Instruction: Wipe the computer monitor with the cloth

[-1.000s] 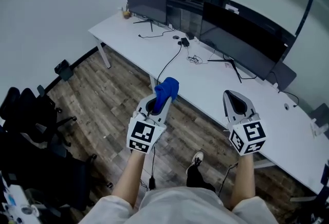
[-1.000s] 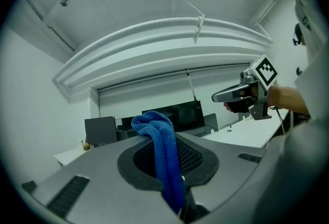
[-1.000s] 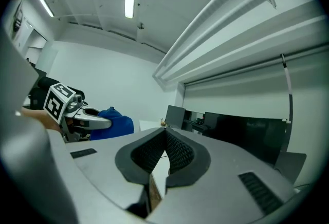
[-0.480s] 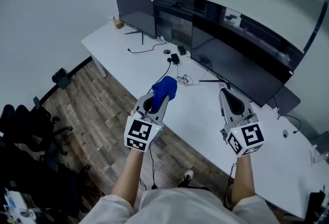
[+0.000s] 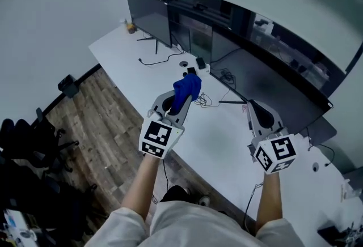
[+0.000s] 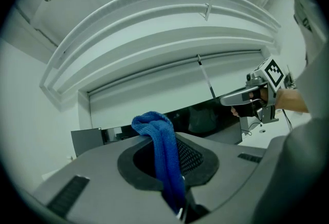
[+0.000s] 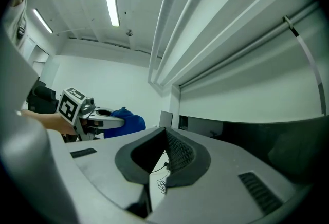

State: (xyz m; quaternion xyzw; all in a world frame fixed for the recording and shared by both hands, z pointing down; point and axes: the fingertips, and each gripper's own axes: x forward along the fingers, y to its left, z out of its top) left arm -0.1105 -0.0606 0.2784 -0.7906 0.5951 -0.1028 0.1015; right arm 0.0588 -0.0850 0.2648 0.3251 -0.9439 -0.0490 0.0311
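A wide dark computer monitor (image 5: 272, 84) stands at the back of the white desk (image 5: 210, 132). My left gripper (image 5: 180, 97) hovers over the desk in front of the monitor's left end, shut on a blue cloth (image 5: 187, 87) that bunches out past its tips. In the left gripper view the cloth (image 6: 157, 125) hangs between the jaws, with the monitor (image 6: 205, 117) beyond. My right gripper (image 5: 256, 109) hovers over the desk near the monitor's stand, shut with nothing in it. The right gripper view shows its jaws meeting at the tip (image 7: 165, 133), with the cloth (image 7: 127, 121) to the left.
A second, smaller monitor (image 5: 148, 11) stands at the desk's far left end. Loose cables (image 5: 212, 90) and a small black adapter (image 5: 199, 63) lie on the desk ahead of the grippers. Black chairs (image 5: 28, 144) stand on the wood floor to the left.
The person has stepped up to the desk. Both grippers now hang over the desktop, closer to the wide monitor; the left still grips the cloth.
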